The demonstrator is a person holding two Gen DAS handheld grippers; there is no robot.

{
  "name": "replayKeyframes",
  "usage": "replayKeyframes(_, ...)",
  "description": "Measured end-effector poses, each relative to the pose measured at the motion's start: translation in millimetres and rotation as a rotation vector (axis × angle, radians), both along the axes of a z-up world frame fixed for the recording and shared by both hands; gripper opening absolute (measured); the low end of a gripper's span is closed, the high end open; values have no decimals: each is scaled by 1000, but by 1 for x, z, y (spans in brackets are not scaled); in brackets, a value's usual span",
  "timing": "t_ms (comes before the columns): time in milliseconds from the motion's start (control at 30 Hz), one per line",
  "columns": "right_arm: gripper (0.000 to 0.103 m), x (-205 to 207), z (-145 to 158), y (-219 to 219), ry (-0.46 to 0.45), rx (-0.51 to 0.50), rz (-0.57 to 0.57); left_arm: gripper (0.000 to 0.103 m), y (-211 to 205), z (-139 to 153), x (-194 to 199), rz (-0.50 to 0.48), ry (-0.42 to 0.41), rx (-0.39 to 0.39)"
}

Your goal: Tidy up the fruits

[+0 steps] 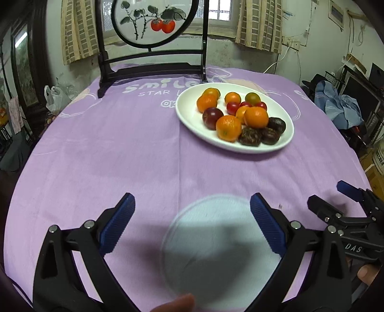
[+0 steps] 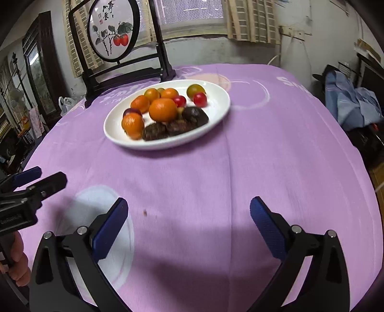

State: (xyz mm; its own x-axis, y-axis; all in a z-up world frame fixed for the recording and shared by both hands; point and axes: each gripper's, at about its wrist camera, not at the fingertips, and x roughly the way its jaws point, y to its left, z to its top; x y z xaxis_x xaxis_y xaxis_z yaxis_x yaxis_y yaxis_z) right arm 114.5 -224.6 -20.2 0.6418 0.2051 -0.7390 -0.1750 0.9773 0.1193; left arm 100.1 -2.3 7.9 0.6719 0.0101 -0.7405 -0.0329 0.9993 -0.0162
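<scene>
- One white oval plate [image 1: 189, 115] sits on the purple tablecloth [image 1: 108, 156], well ahead of both pairs of jaws — ahead and to the right of the left gripper [image 1: 192, 220], ahead and to the left of the right gripper [image 2: 188, 223].
- On the plate, from the left wrist view: three larger mandarins [image 1: 256, 117]; two smaller orange fruits toward the far side, plus one more partly hidden among the mandarins; three dark wrinkled passion fruits [image 1: 249, 136] at the near right rim; one smooth purple plum [image 1: 212, 118]; three red cherry tomatoes [image 1: 232, 108]; and one green-orange tomato [image 1: 252, 98] at the back.
- One clear round dish [image 1: 216, 252] lies on the cloth, right between and below the left gripper's fingers; its rim is blurred. In the right wrist view it lies behind the left finger, outside the jaws.
- The left gripper hovers low over the clear dish, pointing across the table; its blue-padded jaws are spread wide and hold nothing.
- The right gripper is level with it, just beside it on the right — jaws likewise spread wide and bare, with only tablecloth between them.
- One framed round persimmon painting [image 1: 153, 21] stands upright on its dark stand at the table's far edge, beyond the plate.
</scene>
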Motion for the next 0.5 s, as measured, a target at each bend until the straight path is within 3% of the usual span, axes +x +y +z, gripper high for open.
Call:
replayKeyframes(333,101,-30,-6,4,8,-20,13,99,9,-9,-28,3,1,-11)
replayKeyframes(500,102,-32,-12,10,20,-22,32,99,7,-14,-33,3,-19,24)
